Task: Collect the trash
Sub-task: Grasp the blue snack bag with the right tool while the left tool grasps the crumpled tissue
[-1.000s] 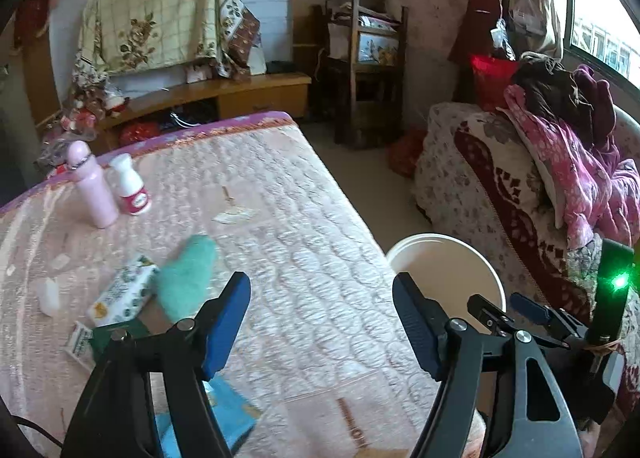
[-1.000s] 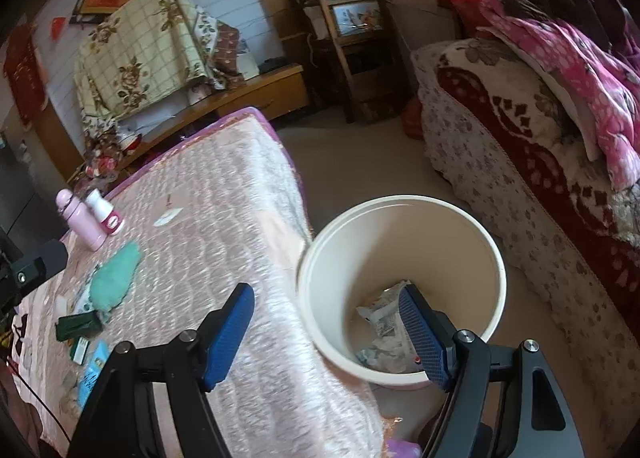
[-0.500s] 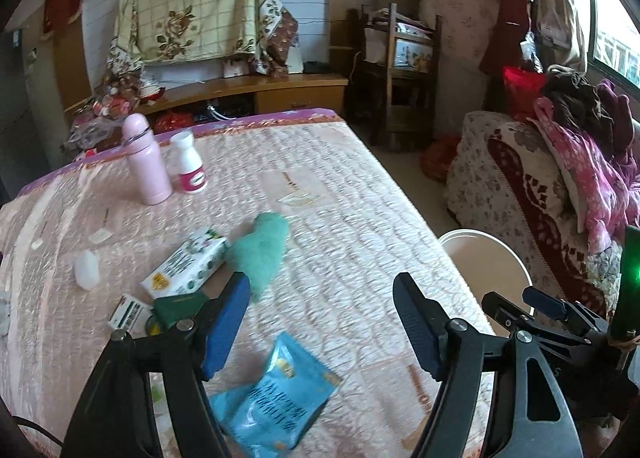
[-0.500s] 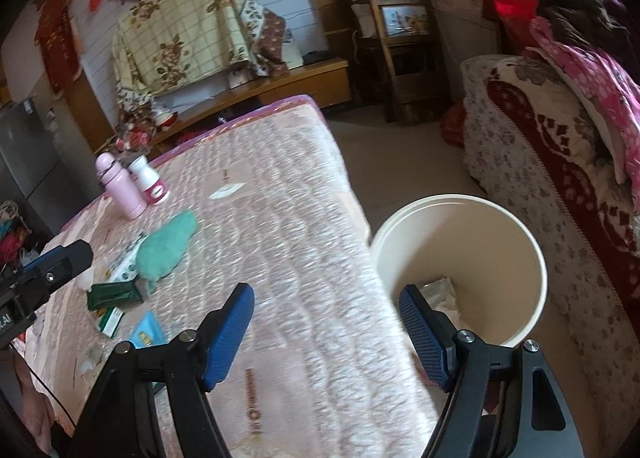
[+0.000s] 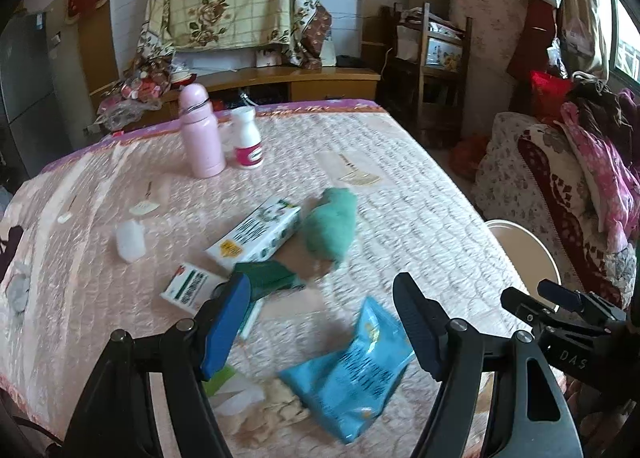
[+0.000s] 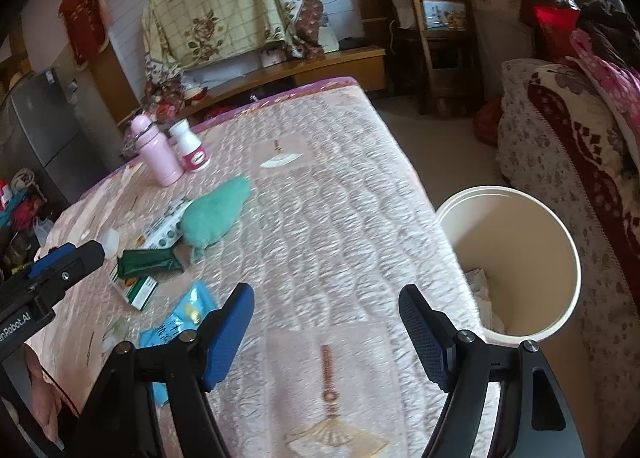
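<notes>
Trash lies on the pink quilted table (image 5: 400,217): a blue snack packet (image 5: 352,374), a dark green wrapper (image 5: 268,278), a white and green carton (image 5: 256,234), a small green box (image 5: 192,290) and crumpled paper (image 5: 256,402). My left gripper (image 5: 320,322) is open and empty, just above the blue packet. My right gripper (image 6: 324,330) is open and empty over the table's near right part. The cream bin (image 6: 516,258) stands on the floor right of the table, with paper inside. The blue packet also shows in the right wrist view (image 6: 176,322).
A teal cloth (image 5: 332,225), a pink flask (image 5: 200,129) and a white pill bottle (image 5: 248,137) are on the table. A sofa (image 6: 568,145) with blankets stands at the right. A wooden shelf (image 5: 432,53) and a low cabinet (image 5: 288,81) are behind.
Both grippers have swung left, away from the bin and over the table. The blue packet and other trash have come into the left view. Both stay open.
</notes>
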